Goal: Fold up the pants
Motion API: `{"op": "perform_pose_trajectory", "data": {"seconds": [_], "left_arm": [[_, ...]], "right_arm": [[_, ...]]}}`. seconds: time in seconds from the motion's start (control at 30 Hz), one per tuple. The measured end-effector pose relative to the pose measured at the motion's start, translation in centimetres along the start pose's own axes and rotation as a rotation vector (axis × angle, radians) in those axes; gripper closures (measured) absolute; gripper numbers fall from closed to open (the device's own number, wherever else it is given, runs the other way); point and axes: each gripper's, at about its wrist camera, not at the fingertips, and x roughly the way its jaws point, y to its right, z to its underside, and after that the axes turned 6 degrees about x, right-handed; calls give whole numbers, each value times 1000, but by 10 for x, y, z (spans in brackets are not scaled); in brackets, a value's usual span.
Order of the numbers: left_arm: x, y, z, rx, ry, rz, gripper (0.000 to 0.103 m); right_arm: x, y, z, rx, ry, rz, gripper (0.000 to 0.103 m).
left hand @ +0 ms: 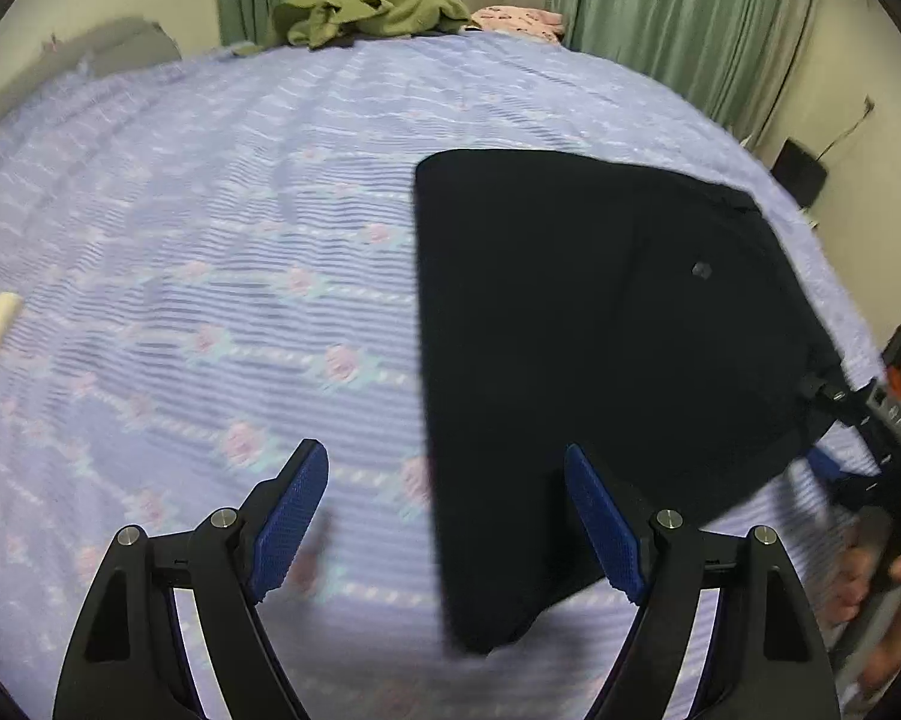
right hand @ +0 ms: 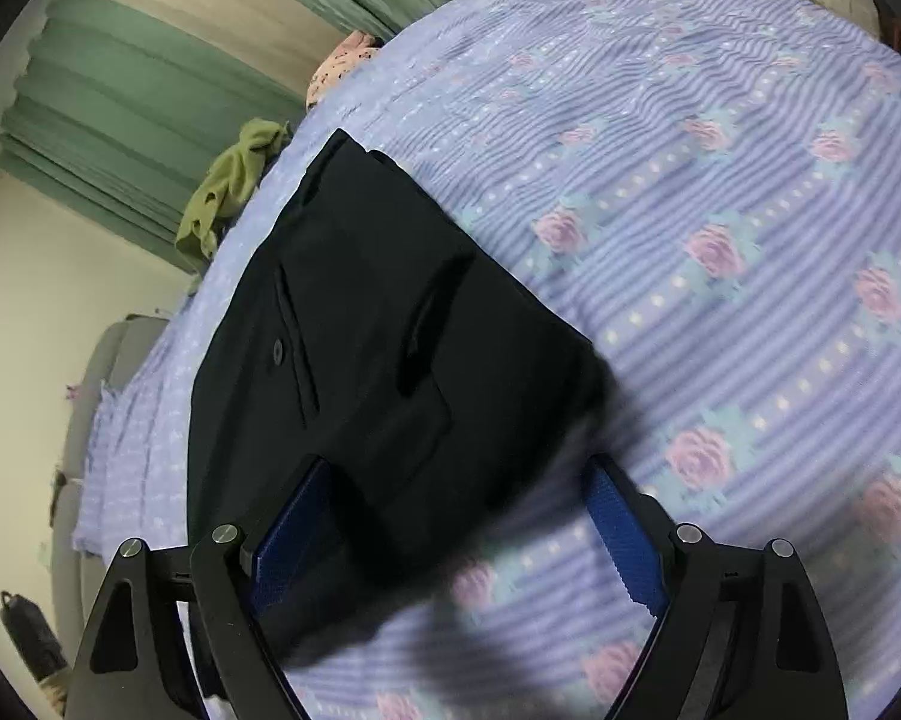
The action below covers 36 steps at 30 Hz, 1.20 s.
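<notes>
Both jaws stand spread and empty: the left gripper (left hand: 447,516) at the pants' (left hand: 600,330) lower-frame edge, the right gripper (right hand: 459,516) over their near corner. Dark, soft and limp, probably light, they lie folded; pinch corners. The bedspread (left hand: 180,240) offers open room left.

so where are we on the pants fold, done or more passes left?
Looks mostly done: the black pants lie as a compact folded block on the purple bedspread, back pocket button up. In hand: nothing. The left gripper and right gripper both hang over the near edge with jaws open, pads clear of cloth. Left: maybe a final fold or smoothing; the near edge is too blurred to judge.
</notes>
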Motion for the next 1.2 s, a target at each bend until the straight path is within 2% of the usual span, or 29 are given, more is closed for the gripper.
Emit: {"op": "perform_pose_trajectory", "data": {"seconds": [0.13,0.27,0.4,0.47,0.53,0.63,0.73,0.77,0.8,0.9,0.97,1.0,1.07,1.2], "left_arm": [[24,-14,-10,-110,-21,107,22],[46,-25,-18,-157,-34,164,22],[68,-32,-42,-136,-40,226,22],[77,-33,-55,-124,-36,247,22],[92,-36,-66,-163,-70,299,22],[104,-36,-75,-196,-92,359,15],[111,-32,-80,-166,-104,354,15],[114,-31,-82,-164,-104,346,20],[115,-32,-85,-165,-99,332,34],[118,-32,-93,-177,-119,323,63],[114,-31,-96,-170,-127,315,75],[109,-29,-98,-160,-121,301,80],[97,-22,-101,-136,-101,279,83],[78,-10,-109,-92,-57,250,87]], "right_arm": [[12,-5,-1,-15,34,-20,0],[23,-20,-5,-64,80,28,0],[27,-30,-12,-53,89,55,0],[26,-31,-13,-50,95,70,1],[27,-34,-10,-75,97,128,8],[30,-36,-10,-98,98,179,11],[29,-34,-13,-87,92,186,13],[29,-33,-14,-86,92,192,14],[29,-33,-14,-90,93,198,15],[28,-37,-14,-102,99,231,20],[26,-39,-15,-83,99,246,24],[24,-39,-17,-61,101,246,28],[17,-38,-21,-21,102,226,35],[2,-41,-24,-28,110,179,62]]}}
